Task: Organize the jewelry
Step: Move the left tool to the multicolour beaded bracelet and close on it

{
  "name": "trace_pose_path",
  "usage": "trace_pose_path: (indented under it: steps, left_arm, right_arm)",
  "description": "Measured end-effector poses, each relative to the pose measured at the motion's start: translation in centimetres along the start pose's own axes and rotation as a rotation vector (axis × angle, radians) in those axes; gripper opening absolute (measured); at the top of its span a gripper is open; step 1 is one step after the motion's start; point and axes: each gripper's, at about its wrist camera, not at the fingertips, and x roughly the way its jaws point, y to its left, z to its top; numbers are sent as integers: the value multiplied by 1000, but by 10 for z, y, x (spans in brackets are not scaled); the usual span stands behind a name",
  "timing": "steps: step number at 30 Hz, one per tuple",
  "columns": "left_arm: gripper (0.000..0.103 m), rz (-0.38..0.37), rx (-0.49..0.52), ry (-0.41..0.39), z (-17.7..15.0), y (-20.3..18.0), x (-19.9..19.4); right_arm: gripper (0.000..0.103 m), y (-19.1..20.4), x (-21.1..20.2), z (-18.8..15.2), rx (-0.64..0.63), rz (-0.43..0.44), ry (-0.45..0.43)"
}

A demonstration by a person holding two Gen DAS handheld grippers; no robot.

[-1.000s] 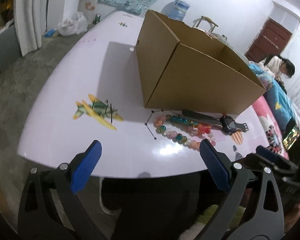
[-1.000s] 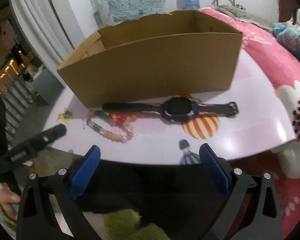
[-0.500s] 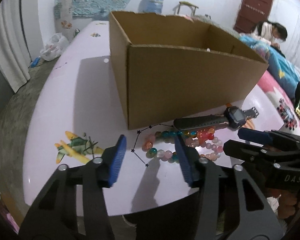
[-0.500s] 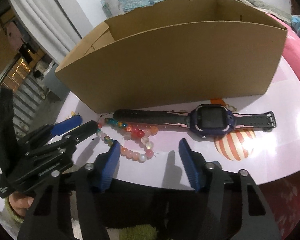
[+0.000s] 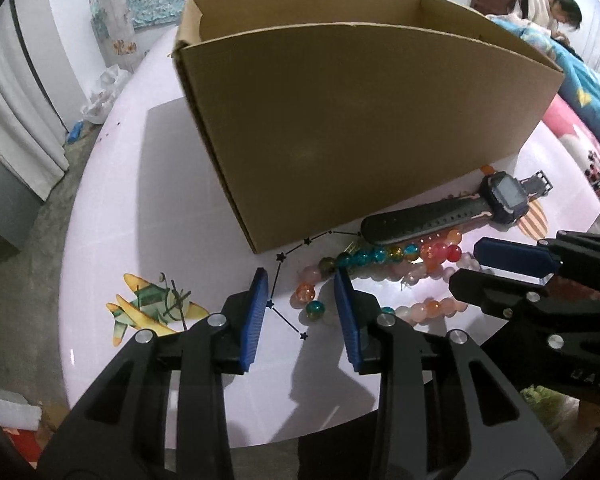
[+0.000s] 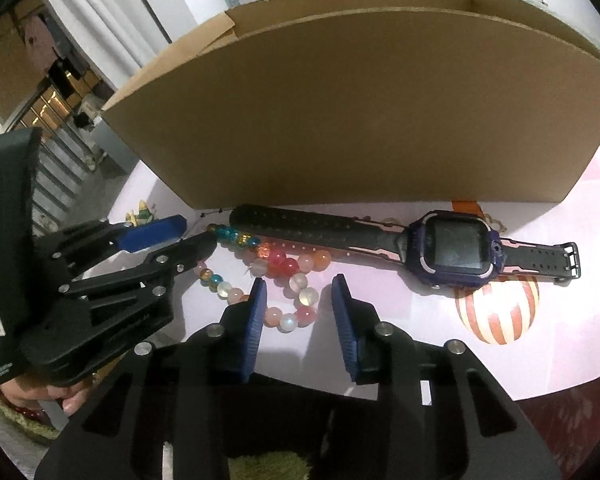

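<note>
Strands of coloured and pale pink beads [image 5: 380, 256] [image 6: 276, 260] lie on the lilac table [image 5: 140, 208], in front of a brown cardboard box [image 5: 340, 120] [image 6: 360, 120]. A dark watch [image 5: 504, 196] [image 6: 452, 248] lies flat behind the beads. My left gripper [image 5: 300, 280] [image 6: 200, 233] hovers over the beads' left end, its jaws closing with an orange and a teal bead between the blue pads [image 5: 256, 320], a gap on each side. My right gripper [image 6: 299, 284] [image 5: 464, 266] is over the right end, jaws closing around pink beads without pressing them.
The box stands open-topped just behind the jewelry and blocks the way forward. An airplane sticker [image 5: 152, 308] and a striped balloon sticker [image 6: 496, 312] are printed on the table. A person [image 5: 548, 4] sits by a bed at far right. The table edge is near, below both grippers.
Both grippers have come in over the beads towards the box, and their jaws have narrowed from wide apart to a small gap. The left view has rolled level.
</note>
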Motion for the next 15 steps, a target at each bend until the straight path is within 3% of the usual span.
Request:
trace_pose_path:
  steps: [3, 5, 7, 15]
  left_arm:
    - [31, 1, -6, -6, 0, 1, -2]
    - [24, -2, 3, -13, 0, 0, -3]
    - [9, -2, 13, -20, 3, -10, -3]
    - [9, -6, 5, -55, -2, -11, -16]
  right_arm:
    - [24, 1, 1, 1, -13, -12, -7]
    - [16, 1, -1, 0, -14, -10, -4]
    - [15, 0, -1, 0, -8, 1, -5]
    - [10, 2, -9, -2, -15, 10, -43]
